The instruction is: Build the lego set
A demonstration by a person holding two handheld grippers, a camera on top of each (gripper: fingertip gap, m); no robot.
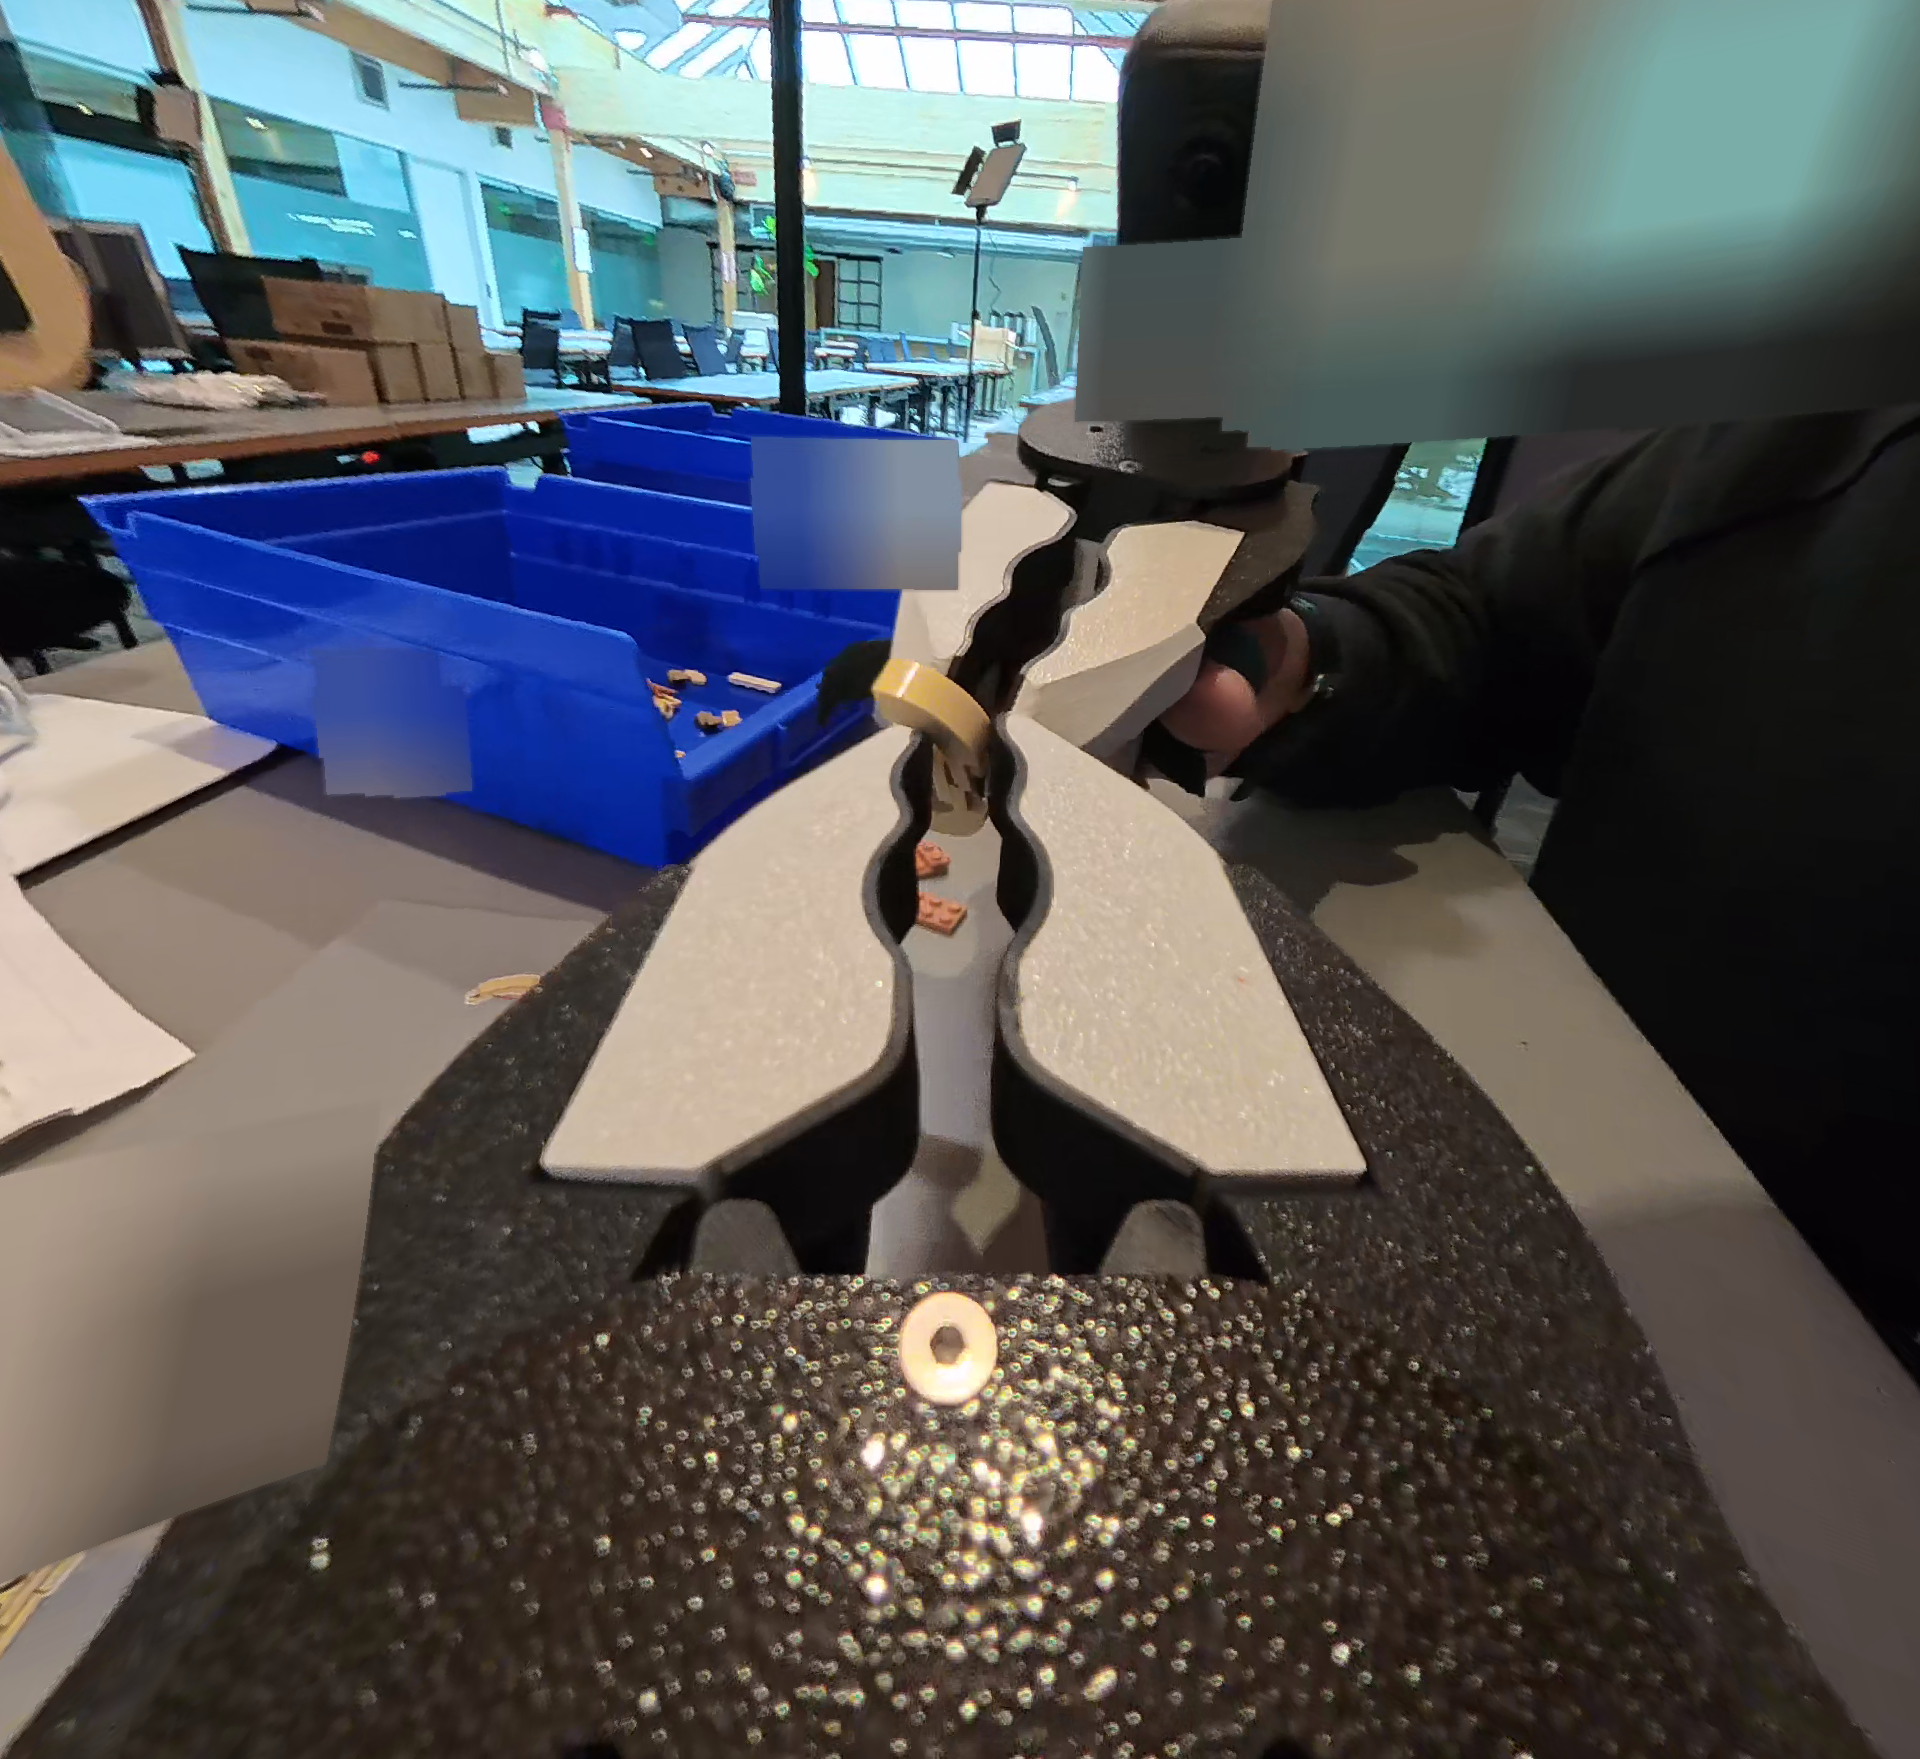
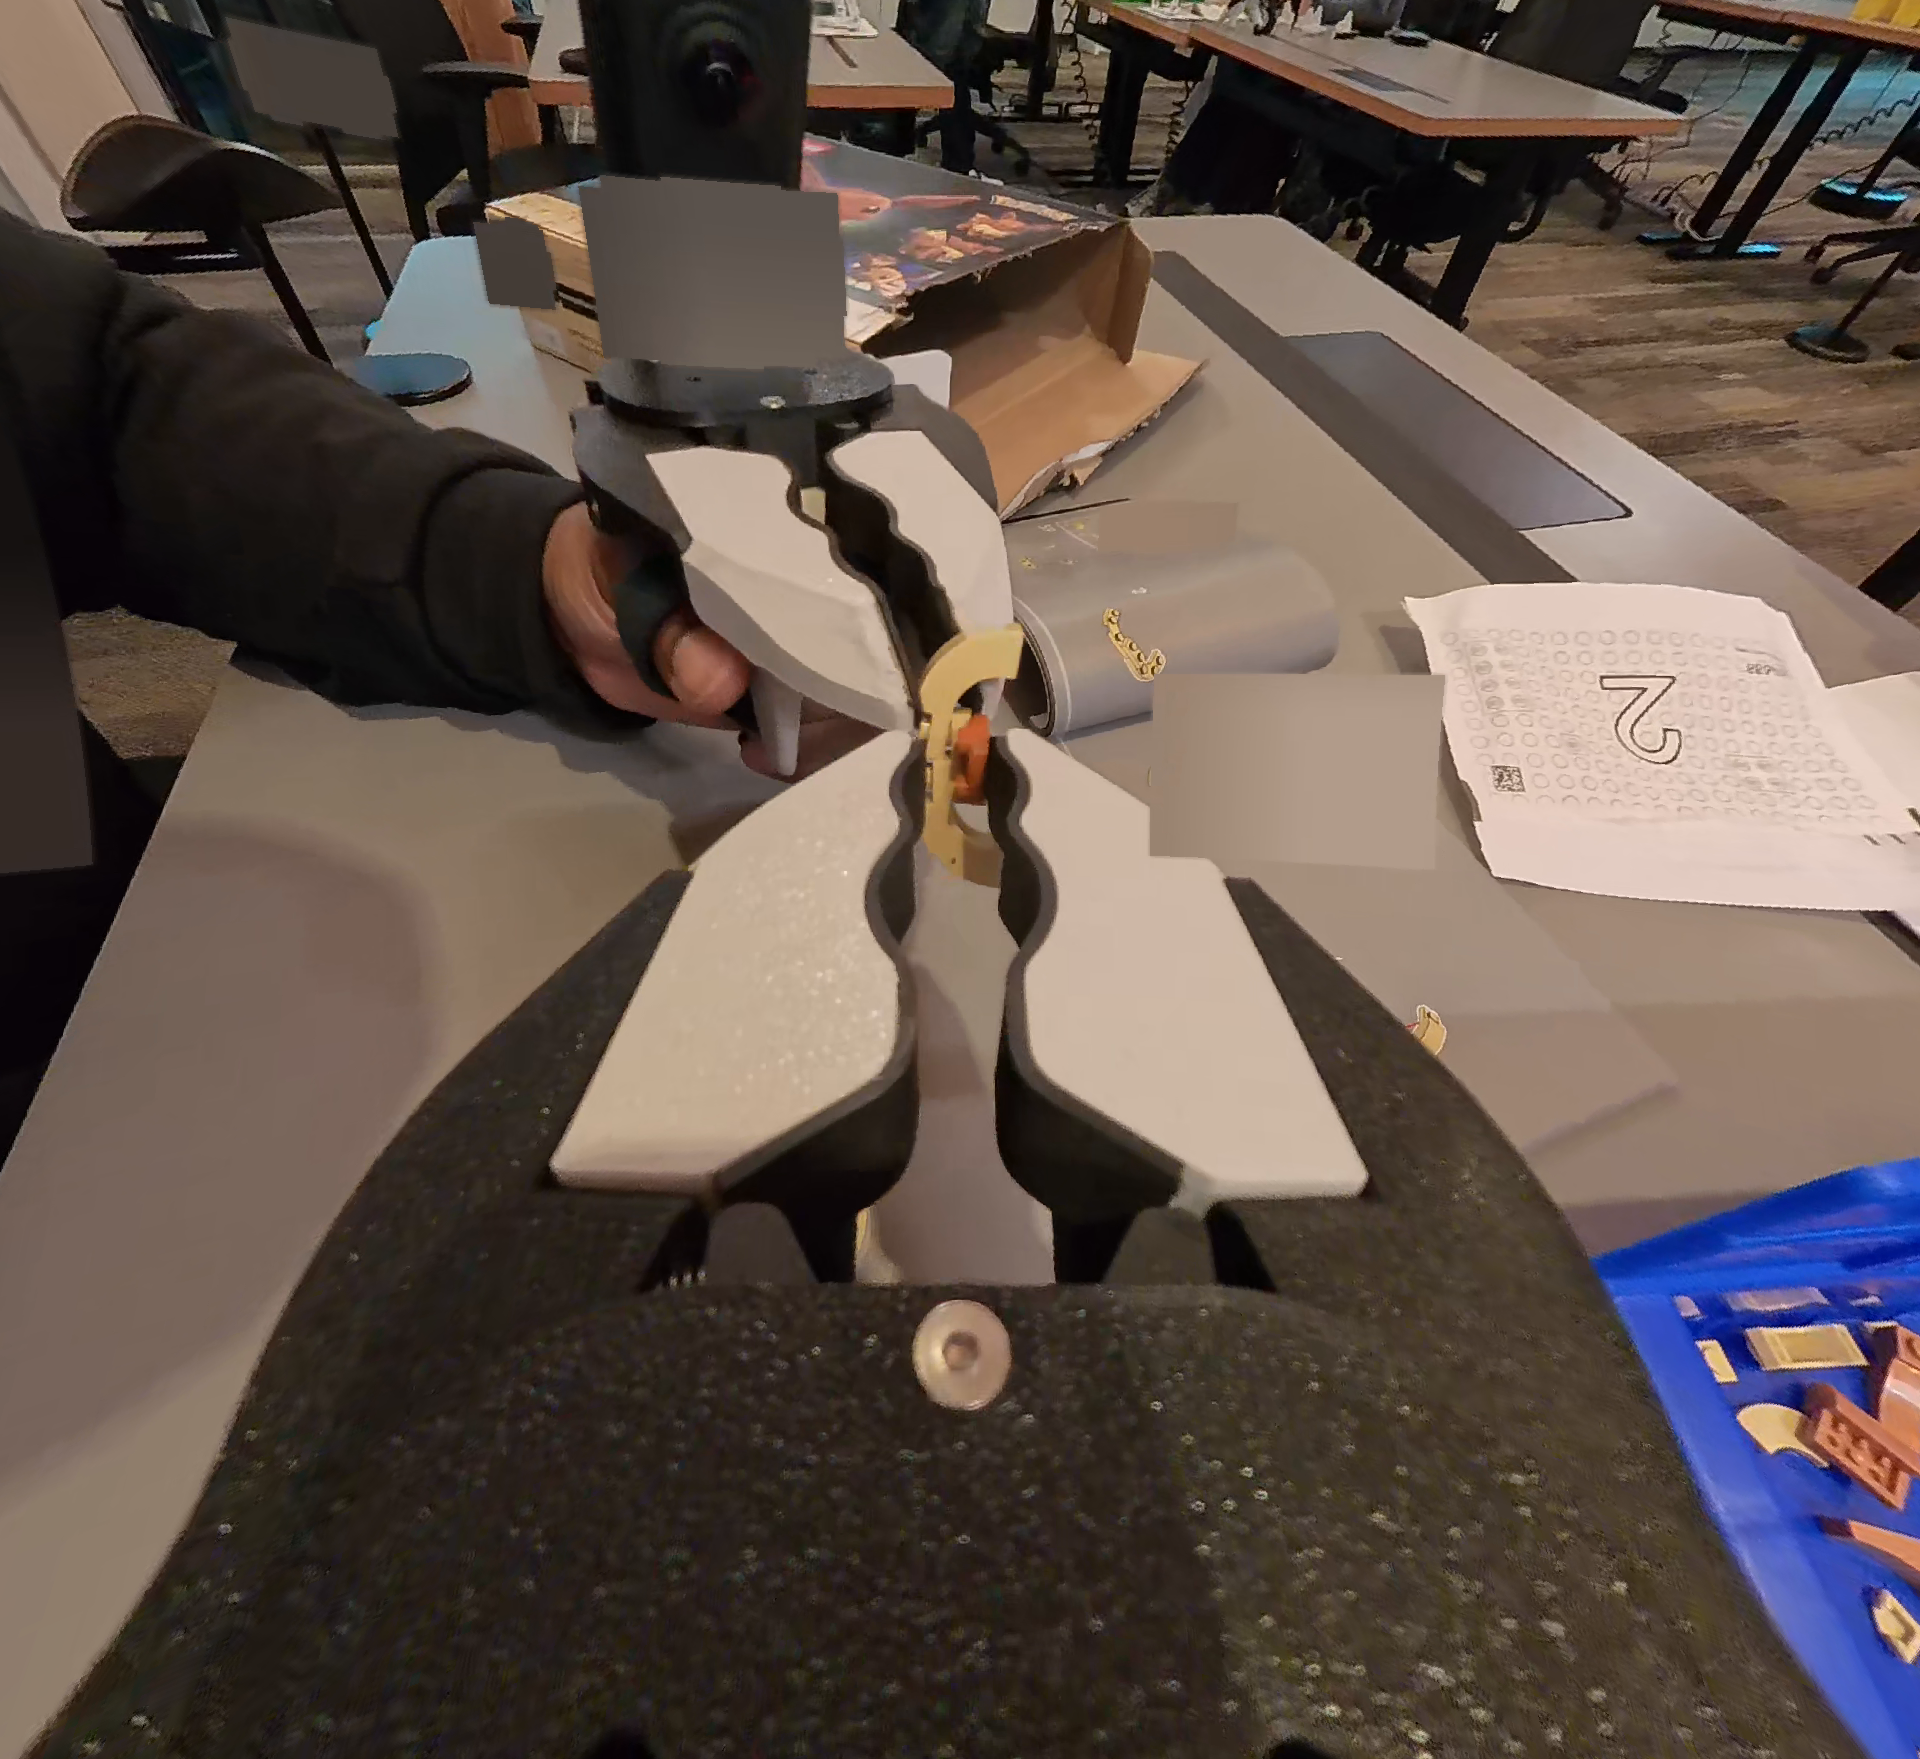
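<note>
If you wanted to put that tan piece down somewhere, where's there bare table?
Bare grey table lies beside the left tongs, between the white papers and blue bin. It is crowded by the printed sheet and opened box.

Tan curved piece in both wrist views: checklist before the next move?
1. Left claw shut on the tan curved piece: ok.
2. Right claw shut on the same piece from the opposite side: ok.
3. Orange piece fully seated against the tan piece: cannot tell, the fingers cover the joint.
4. Piece held above the table, not resting on it: ok.
5. Reddish-brown plates lie loose on the table under the claws, ready to pick: ok.
6. Blue bin stands off to the side of both claws: ok.
</note>
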